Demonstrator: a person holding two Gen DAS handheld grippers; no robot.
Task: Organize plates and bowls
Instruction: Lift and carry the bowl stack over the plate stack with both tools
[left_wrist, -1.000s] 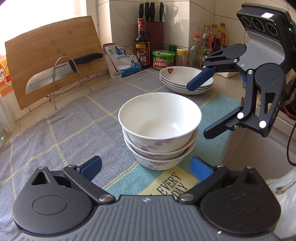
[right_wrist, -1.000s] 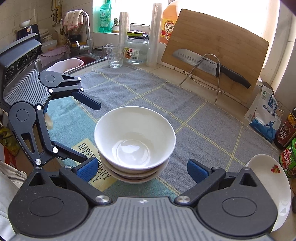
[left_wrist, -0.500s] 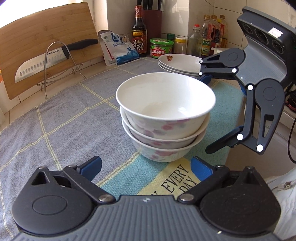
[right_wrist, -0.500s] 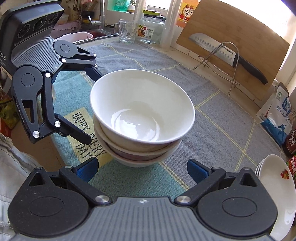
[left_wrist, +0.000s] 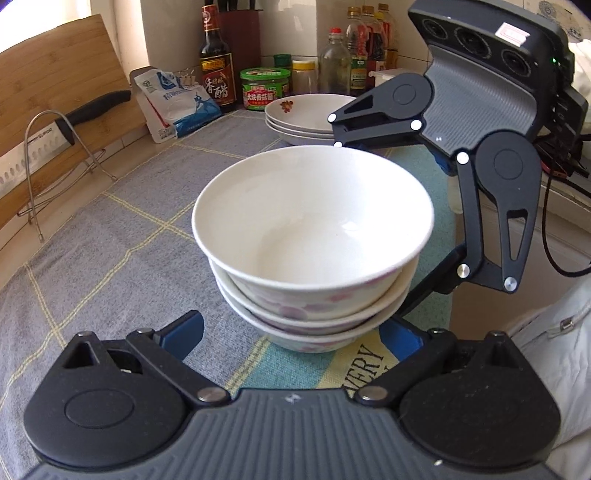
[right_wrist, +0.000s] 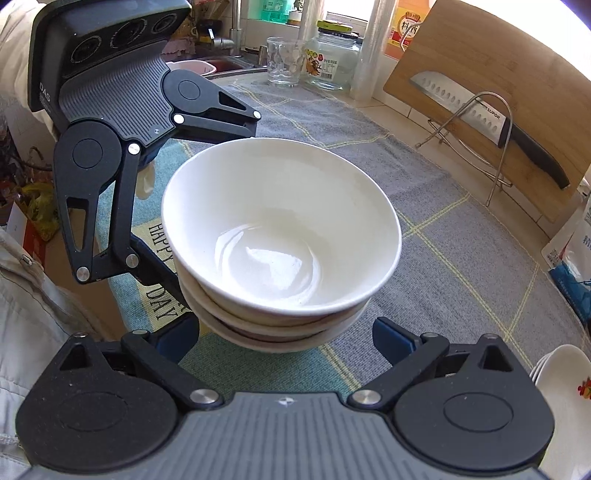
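Note:
A stack of three white bowls (left_wrist: 314, 236) with pink flowers on the outside stands on the cloth mat (left_wrist: 110, 240). My left gripper (left_wrist: 291, 332) reaches around the foot of the stack. Its jaws are closing, and the blue pads (left_wrist: 184, 332) stand just clear of the bowls. My right gripper (right_wrist: 284, 336) comes at the same bowls (right_wrist: 280, 229) from the opposite side. Its jaws are closing too, with the stack between them and no firm press visible. Each gripper's black linkage (left_wrist: 495, 206) shows beside the bowls in the other's view. A stack of white plates (left_wrist: 306, 118) sits behind.
A bamboo cutting board (right_wrist: 491, 85) leans at the back with a knife (right_wrist: 480, 114) on a wire rack (right_wrist: 469, 155). Bottles and jars (left_wrist: 262, 88) crowd the corner by the plates. A glass (right_wrist: 282, 61) and jar stand near the sink. The counter edge runs beside the mat.
Both grippers have come down and closer around the bowl stack, which now fills more of each view. Their jaws have narrowed slightly. The bowls have not moved.

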